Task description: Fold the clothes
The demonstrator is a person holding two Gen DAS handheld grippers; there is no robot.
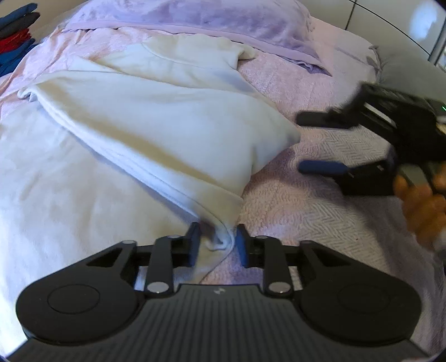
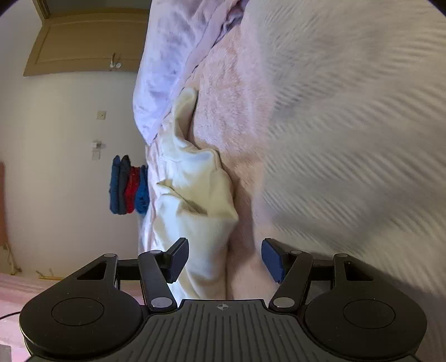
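At the lower centre, the left tool (image 1: pixel 217 245) points steeply down, nipping a bunched corner of the creased white cotton garment (image 1: pixel 156 117), while the right tool (image 1: pixel 315 144) hovers wide open, empty, at right.

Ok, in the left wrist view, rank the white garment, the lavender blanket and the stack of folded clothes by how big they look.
1. white garment, filling most of the frame
2. lavender blanket, a band along the top
3. stack of folded clothes, a sliver at the edge, cut off

The stack lies farthest and is cropped, so its true size is unsure.
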